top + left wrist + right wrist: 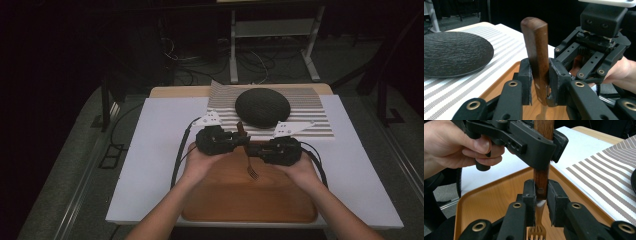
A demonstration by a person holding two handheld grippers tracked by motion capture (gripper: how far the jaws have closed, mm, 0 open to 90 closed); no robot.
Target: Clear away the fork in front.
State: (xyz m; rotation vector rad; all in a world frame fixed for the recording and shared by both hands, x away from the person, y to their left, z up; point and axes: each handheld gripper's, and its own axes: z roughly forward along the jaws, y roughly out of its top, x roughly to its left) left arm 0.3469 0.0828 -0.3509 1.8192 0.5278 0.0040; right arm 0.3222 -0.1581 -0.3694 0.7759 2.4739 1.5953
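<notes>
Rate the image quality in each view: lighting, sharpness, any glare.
High view: dim and underexposed, surroundings nearly black, the fork soft and small over the wooden tray. Left gripper view: well lit, fork handle sharp, a sheen on the dark plate, the right gripper crisp. Right gripper view: bright, the left gripper and hand slightly soft, striped mat sharp.
</notes>
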